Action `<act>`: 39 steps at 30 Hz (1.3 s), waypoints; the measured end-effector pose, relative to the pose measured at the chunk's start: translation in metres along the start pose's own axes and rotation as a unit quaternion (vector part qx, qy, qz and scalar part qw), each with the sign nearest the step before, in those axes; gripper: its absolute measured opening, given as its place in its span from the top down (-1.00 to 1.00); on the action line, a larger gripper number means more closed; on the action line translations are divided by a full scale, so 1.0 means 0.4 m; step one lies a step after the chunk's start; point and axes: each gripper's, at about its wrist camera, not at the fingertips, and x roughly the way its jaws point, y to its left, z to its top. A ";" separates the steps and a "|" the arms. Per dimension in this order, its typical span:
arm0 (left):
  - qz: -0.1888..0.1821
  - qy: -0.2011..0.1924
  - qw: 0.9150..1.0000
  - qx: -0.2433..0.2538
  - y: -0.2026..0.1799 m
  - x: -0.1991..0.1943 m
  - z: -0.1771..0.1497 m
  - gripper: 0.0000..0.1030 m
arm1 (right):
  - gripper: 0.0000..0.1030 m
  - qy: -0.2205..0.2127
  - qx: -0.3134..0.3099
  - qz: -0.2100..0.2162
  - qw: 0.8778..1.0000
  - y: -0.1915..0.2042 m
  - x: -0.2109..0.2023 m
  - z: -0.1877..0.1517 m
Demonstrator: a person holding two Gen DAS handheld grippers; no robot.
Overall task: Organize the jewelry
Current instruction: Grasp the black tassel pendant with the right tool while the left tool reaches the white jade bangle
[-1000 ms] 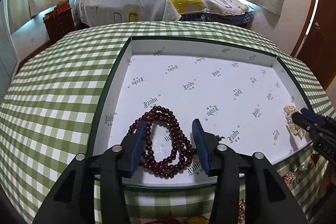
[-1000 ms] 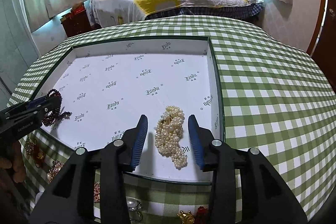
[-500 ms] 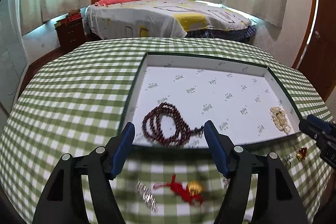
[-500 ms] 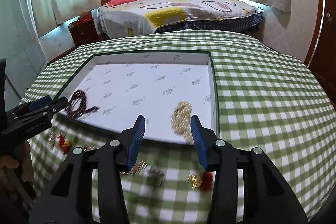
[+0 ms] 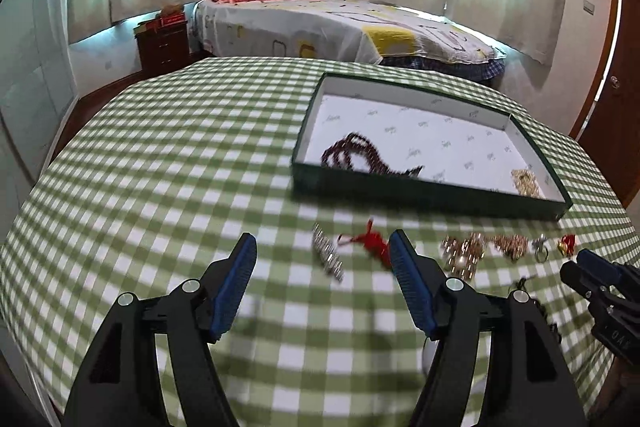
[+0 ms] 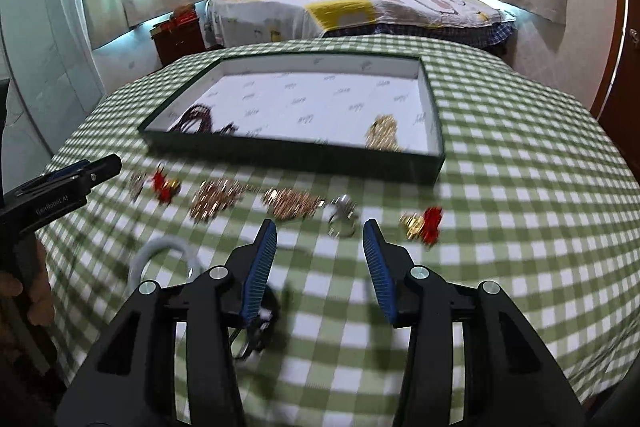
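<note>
A dark green tray with white lining holds a dark red bead necklace and a pearl bunch. Loose jewelry lies in a row in front of it: a silver clip, a red tassel charm, gold chains, a silver ring and a red-gold charm. My left gripper and right gripper are open and empty, above the cloth in front of the row.
The table has a green checked cloth. A white bangle and a dark item lie near the front edge. A bed and a nightstand stand behind the table.
Both grippers have pulled back from the tray toward the table's front edge, leaving the bead necklace and the pearls in the tray. The row of loose jewelry has come into view.
</note>
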 end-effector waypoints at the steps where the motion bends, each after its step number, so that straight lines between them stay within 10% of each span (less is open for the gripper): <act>1: 0.002 0.000 1.000 -0.002 0.005 -0.008 -0.009 -0.29 | 0.14 0.002 -0.002 0.002 1.000 0.005 0.000 -0.005; 21: 0.006 -0.002 1.000 -0.007 0.020 -0.048 -0.055 -0.29 | 0.18 0.031 -0.033 0.022 0.999 0.070 0.034 -0.056; 29: -0.004 0.010 1.000 -0.002 0.002 -0.040 -0.064 -0.29 | 0.69 0.038 -0.029 0.020 0.999 0.057 0.036 -0.061; 39: -0.033 0.021 0.999 0.011 -0.052 -0.043 -0.077 -0.29 | 0.71 0.033 -0.008 0.006 0.999 0.003 0.006 -0.068</act>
